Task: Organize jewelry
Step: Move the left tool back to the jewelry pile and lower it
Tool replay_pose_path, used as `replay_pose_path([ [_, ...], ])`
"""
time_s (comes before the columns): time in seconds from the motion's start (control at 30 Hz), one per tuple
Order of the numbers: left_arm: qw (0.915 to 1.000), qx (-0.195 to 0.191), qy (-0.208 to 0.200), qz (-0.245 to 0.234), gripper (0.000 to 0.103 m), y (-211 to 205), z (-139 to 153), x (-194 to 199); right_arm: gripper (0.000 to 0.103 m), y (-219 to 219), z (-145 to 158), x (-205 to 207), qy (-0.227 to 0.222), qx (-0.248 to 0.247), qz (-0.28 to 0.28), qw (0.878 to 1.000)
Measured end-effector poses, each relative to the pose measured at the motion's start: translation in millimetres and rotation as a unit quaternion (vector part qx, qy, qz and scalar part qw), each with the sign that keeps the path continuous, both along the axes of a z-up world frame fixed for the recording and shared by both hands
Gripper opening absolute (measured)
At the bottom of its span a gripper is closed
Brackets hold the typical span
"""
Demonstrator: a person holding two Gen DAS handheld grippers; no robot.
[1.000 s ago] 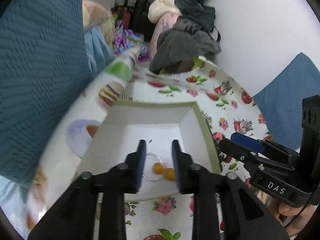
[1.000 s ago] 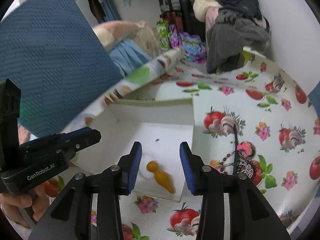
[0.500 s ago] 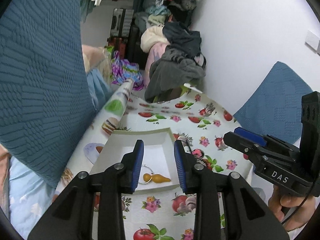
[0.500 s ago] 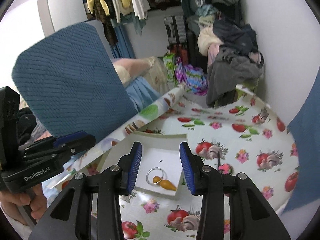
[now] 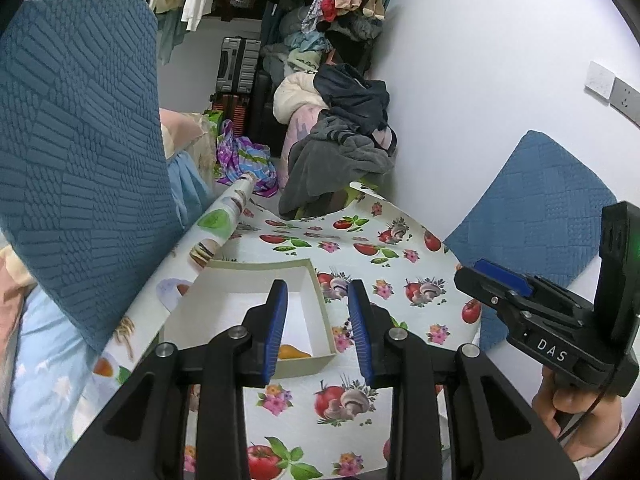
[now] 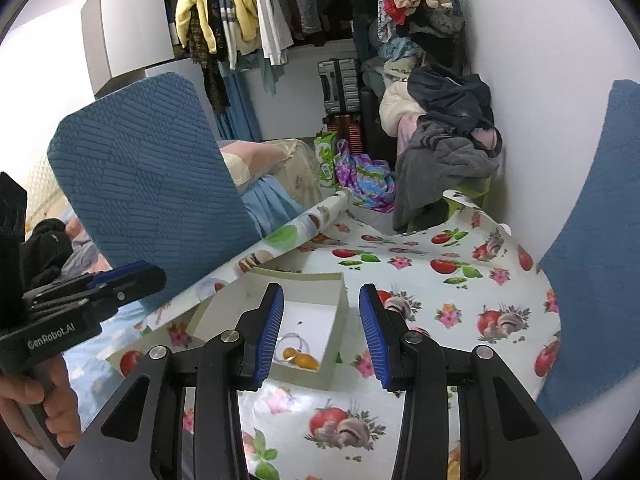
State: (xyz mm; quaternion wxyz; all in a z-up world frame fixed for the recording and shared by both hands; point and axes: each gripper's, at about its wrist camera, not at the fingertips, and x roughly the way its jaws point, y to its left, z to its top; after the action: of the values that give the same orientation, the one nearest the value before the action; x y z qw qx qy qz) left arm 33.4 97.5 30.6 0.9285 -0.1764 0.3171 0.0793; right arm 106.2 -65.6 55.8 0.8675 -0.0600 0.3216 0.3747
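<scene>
Both grippers, left (image 5: 318, 328) and right (image 6: 320, 334), hang above the counter (image 6: 440, 280), fingers apart, empty; amber pendant (image 6: 301, 359) lies in white box (image 6: 316, 280), apparently stowed.

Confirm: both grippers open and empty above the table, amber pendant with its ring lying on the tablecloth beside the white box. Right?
Not quite. The amber pendant with its ring lies inside the white box, not beside it on the tablecloth; the right wrist view shows it. The rest holds: left gripper and right gripper are open and empty above the table.
</scene>
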Motion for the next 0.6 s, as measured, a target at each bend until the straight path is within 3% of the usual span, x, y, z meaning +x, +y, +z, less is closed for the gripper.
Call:
replay_pose_path([
  [0.6, 0.9995, -0.03, -0.001, -0.008, 0.032, -45, -45, 13, 0.037, -67, -60, 9, 0.001, -0.007, -0.033, 0.999],
])
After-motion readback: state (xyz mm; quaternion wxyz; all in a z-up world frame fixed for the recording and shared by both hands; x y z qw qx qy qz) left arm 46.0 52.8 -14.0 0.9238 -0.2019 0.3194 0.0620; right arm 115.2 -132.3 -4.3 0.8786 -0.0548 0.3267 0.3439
